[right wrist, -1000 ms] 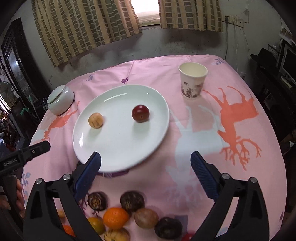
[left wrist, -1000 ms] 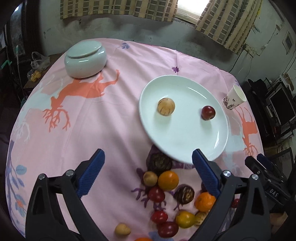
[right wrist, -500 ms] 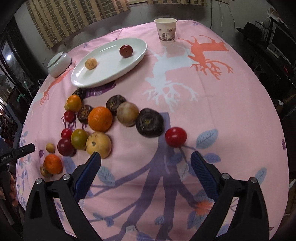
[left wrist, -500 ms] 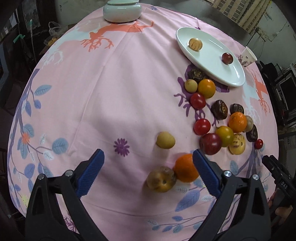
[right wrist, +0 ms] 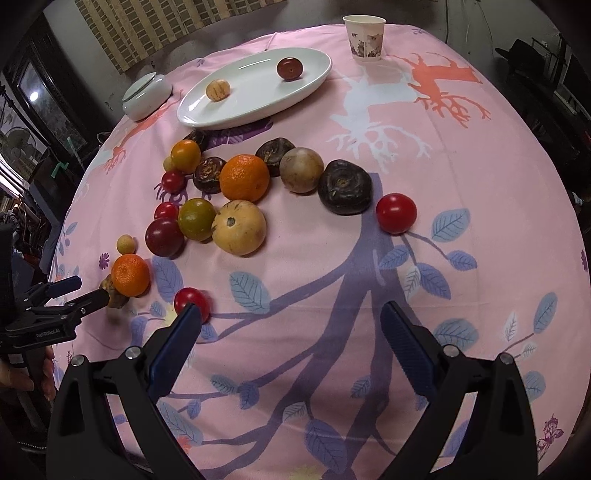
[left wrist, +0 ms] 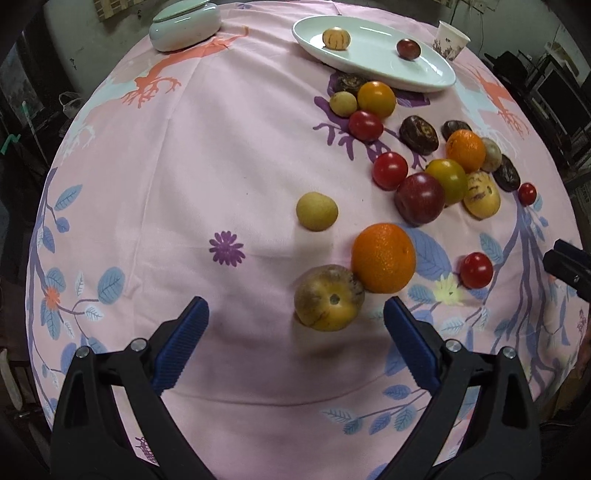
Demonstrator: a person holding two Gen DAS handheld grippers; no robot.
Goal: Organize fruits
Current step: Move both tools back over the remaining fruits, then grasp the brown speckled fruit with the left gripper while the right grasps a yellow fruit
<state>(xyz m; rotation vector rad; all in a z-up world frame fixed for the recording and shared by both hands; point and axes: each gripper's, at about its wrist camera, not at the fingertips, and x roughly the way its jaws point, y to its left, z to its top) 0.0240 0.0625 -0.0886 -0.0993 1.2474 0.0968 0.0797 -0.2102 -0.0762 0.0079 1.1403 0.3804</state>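
Several fruits lie loose on the pink tablecloth. My left gripper [left wrist: 295,314] is open and empty; a brownish-yellow fruit [left wrist: 328,297] sits just ahead between its fingers, touching an orange [left wrist: 383,257]. My right gripper [right wrist: 288,319] is open and empty, with a red tomato [right wrist: 192,301] by its left finger. A white oval plate [left wrist: 373,55] at the far side holds a tan striped fruit [left wrist: 336,38] and a dark red fruit [left wrist: 408,48]; it also shows in the right wrist view [right wrist: 255,86]. The left gripper shows in the right wrist view [right wrist: 70,295].
A lidded pale green bowl [left wrist: 184,24] stands at the far left and a paper cup [right wrist: 365,37] at the far right beyond the plate. The round table drops off on all sides. Dark furniture surrounds it.
Both grippers have pulled back from over the plate toward the near side of the table and lowered. The fruit pile now lies ahead of them. Both stay open.
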